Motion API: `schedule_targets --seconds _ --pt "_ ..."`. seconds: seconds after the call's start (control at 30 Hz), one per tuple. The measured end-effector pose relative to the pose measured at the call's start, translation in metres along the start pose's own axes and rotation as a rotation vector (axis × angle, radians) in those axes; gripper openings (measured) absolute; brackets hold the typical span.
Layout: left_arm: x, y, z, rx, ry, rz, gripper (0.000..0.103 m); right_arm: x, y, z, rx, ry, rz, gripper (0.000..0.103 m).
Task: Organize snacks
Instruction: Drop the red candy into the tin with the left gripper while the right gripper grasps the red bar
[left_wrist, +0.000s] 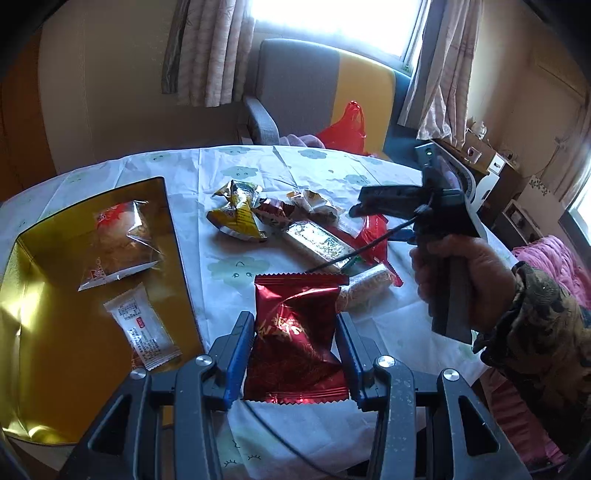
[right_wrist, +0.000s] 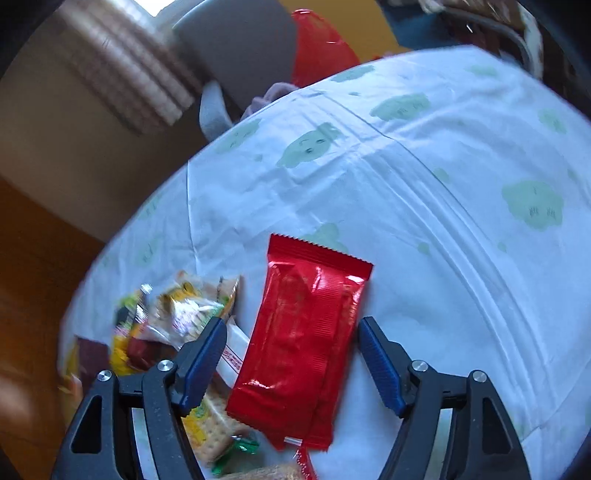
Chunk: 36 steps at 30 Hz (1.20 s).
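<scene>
From the left wrist, our left gripper (left_wrist: 293, 332) pinches the dark red packet (left_wrist: 295, 339) between its fingers, beside the gold box (left_wrist: 92, 236) at the counter's left edge, likely bound there. From the right wrist, our right gripper (right_wrist: 291, 343) gapes around the bright red packet (right_wrist: 301, 343), fingers clear, seemingly poised to take it.

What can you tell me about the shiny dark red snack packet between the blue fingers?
The dark red packet is a shiny foil pillow pack with zigzag crimped ends and gold writing, puffy and creased. It looks sealed. It lies on the cloud-print tablecloth, just right of the gold box. The left gripper has its blue fingers against both long sides.
</scene>
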<state>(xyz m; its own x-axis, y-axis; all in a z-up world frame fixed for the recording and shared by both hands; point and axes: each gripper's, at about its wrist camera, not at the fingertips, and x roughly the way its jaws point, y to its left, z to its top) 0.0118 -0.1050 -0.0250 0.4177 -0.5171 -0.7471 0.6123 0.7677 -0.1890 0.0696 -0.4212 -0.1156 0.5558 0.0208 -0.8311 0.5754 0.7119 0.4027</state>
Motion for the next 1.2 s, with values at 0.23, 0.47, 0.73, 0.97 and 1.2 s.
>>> schedule_targets --seconds 0.23,0.47,0.73,0.97,1.2 --pt "-0.012 0.013 -0.002 -0.036 -0.023 0.018 0.046 -0.016 0.007 0.005 -0.091 -0.048 -0.030 0.037" --pt "-0.030 0.048 -0.004 -0.125 -0.060 0.088 0.046 -0.042 -0.027 -0.009 -0.149 -0.057 -0.101 0.038" --pt "-0.050 0.111 -0.023 -0.303 -0.060 0.215 0.046 -0.051 -0.055 -0.056 -0.257 -0.080 -0.192 0.038" --pt "-0.057 0.154 -0.034 -0.464 -0.038 0.256 0.046 -0.050 -0.056 -0.068 -0.290 -0.120 -0.183 0.040" --pt "-0.039 0.153 -0.016 -0.515 -0.021 0.140 0.046 -0.049 -0.055 -0.070 -0.322 -0.124 -0.182 0.041"
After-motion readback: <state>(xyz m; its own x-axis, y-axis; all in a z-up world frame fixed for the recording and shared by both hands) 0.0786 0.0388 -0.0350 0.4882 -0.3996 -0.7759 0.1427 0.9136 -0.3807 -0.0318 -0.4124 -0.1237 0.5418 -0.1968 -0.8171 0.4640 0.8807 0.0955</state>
